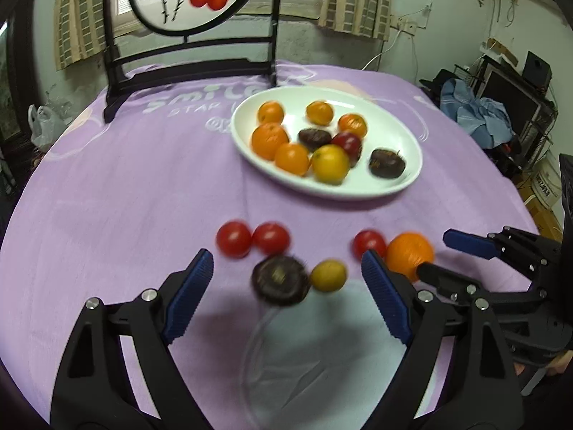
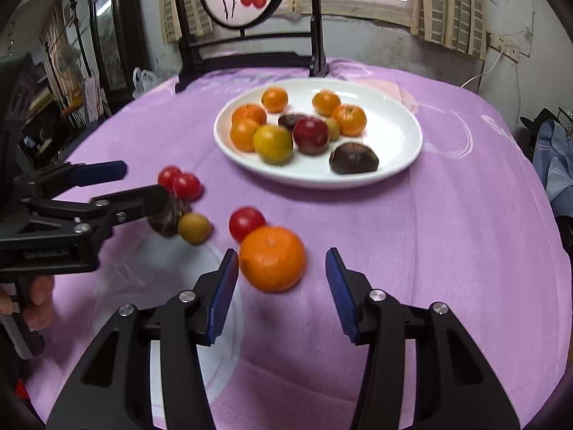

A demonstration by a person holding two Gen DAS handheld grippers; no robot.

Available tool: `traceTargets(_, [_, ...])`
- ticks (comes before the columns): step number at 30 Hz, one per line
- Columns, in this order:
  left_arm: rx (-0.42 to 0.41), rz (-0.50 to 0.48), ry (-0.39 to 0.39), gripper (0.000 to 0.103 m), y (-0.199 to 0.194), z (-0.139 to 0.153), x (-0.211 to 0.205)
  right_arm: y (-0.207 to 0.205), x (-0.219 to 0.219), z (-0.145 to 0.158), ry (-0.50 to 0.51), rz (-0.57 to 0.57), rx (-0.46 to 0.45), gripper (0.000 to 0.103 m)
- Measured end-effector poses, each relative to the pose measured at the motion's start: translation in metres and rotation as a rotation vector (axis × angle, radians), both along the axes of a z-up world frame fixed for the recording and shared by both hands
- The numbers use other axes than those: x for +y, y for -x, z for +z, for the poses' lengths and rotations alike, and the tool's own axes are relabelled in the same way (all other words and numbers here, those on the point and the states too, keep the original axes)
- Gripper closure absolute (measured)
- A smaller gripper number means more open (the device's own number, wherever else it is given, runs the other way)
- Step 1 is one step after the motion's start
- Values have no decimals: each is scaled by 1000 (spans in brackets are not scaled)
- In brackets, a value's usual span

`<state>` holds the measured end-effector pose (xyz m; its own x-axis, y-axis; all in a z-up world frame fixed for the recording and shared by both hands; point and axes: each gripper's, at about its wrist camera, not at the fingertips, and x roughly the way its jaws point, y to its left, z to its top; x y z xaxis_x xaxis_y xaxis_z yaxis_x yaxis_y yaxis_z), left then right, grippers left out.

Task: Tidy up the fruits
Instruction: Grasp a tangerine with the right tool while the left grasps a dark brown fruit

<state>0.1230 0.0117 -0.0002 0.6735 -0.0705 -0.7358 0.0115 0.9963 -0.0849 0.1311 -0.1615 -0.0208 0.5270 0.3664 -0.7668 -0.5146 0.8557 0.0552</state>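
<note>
A white plate (image 1: 394,186) (image 2: 394,175) at the table's far side holds several oranges, dark fruits and a red one. Loose on the purple cloth lie three red tomatoes (image 1: 233,238) (image 2: 246,222), a dark round fruit (image 1: 281,279) (image 2: 168,220), a small yellow fruit (image 1: 328,275) (image 2: 194,228) and a large orange (image 1: 408,254) (image 2: 272,258). My left gripper (image 1: 286,268) (image 2: 145,181) stands wide open around the dark fruit and the yellow one, with its pads clear of both. My right gripper (image 2: 283,261) (image 1: 433,252) is open with the orange between its fingers; a gap shows at the right pad.
A black chair back (image 1: 186,57) (image 2: 247,50) with a round painted panel stands behind the table. A white plastic bag (image 1: 43,122) sits at the far left and a cluttered shelf with blue cloth (image 1: 476,111) at the right. A person's hand (image 2: 39,297) holds the left gripper's handle.
</note>
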Motion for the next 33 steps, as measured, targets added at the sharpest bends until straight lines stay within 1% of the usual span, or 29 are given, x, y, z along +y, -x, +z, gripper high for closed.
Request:
traceTargets(2, [14,6,-10,16,5,-7,3,-2,4,-7,21,1,16,52])
traceTargets(6, [9,-4,-30,16,11,-16,7,-6,17,-17,63,3,22,52])
traceTargets(8, [23,-14,-29,16,12,-20,9,-8,19,-20,51,4,27,53])
traceTargets(9, [29,-16,-26,16,13,-21,10,-9,19,-20,45,-5,18,57])
traceTargets(10, [33,-22,-22,16,13,-23,11,-8,19,-20,39,-7,12,58])
traceTargets(17, [62,-52,-53,18,11,-33,8,-6,0,-13,-76,-19,37,59])
traceTargets(22, [68,-46,-73,18,8,-38,8,-3,0,-10,-90,0,42,59])
traceTargets(25, [96,-41,-67,27,1,-45,9,-2,2,-10,-89,12,43,59])
traceTargets(28, [87,-26,-45,30,-3,-44,11,-3,1,-12,-92,16,58,59])
traceTargets(33, [86,-4,-56,34,-11,-45,8,-5,-3,-15,-101,2,74,59])
